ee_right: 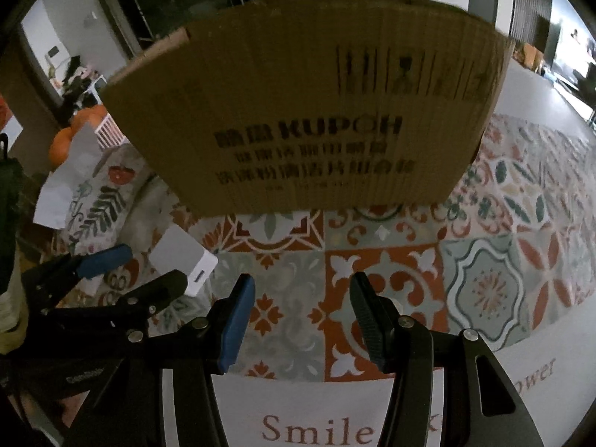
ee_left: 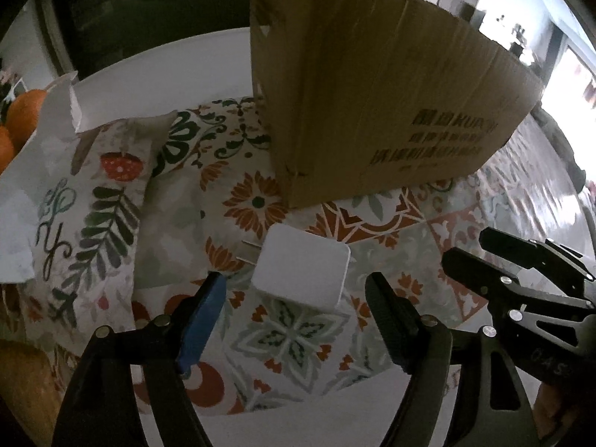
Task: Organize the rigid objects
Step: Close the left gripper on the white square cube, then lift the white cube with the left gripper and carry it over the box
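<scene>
A white plug-in charger point(ee_left: 301, 268) lies flat on the patterned tablecloth point(ee_left: 298, 335), its metal prongs pointing left. My left gripper point(ee_left: 296, 279) hangs open just above it, with the blue pad point(ee_left: 203, 320) to the charger's left and the black pad point(ee_left: 391, 320) to its right, neither touching it. In the right wrist view the same charger point(ee_right: 182, 257) shows between the left gripper's fingers point(ee_right: 104, 257). My right gripper point(ee_right: 301, 281) is open over bare tablecloth, with nothing between its jaws. It also shows at the right edge of the left wrist view as the right gripper point(ee_left: 465, 246).
A brown cardboard box point(ee_right: 305, 111) with black print stands right behind both grippers, seen too as the box point(ee_left: 372, 93). A leaf-patterned cloth item point(ee_left: 93, 193), white paper point(ee_left: 59, 111) and oranges point(ee_left: 22, 119) lie at the left. The white table edge point(ee_right: 316, 432) bears lettering.
</scene>
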`<state>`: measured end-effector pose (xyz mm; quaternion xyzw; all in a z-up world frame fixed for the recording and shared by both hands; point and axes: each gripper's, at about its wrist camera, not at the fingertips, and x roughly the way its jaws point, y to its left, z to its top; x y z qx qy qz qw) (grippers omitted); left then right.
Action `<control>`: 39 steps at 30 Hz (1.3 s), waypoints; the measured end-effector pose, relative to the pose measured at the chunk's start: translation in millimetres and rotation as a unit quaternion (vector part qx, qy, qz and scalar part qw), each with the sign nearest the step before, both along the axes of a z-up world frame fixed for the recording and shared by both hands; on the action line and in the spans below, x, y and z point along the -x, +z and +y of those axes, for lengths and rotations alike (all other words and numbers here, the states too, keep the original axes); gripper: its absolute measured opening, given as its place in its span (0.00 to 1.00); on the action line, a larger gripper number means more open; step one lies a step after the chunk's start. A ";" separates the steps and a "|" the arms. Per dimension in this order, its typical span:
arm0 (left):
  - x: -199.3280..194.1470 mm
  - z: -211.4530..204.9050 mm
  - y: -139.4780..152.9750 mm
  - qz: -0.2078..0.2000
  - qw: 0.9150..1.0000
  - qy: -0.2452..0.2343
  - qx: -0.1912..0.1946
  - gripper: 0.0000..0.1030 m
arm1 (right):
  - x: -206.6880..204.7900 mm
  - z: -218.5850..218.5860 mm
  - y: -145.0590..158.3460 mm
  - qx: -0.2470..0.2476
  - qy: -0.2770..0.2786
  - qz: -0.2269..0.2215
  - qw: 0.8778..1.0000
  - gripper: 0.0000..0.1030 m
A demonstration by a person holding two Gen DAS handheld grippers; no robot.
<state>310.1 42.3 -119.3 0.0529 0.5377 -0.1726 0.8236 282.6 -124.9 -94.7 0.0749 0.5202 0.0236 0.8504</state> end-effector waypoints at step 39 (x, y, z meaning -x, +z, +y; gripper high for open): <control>27.0 5.7 -4.0 -0.068 0.996 0.059 -0.010 0.56 | 16.2 -2.4 -23.2 0.019 0.013 -0.006 1.000 0.53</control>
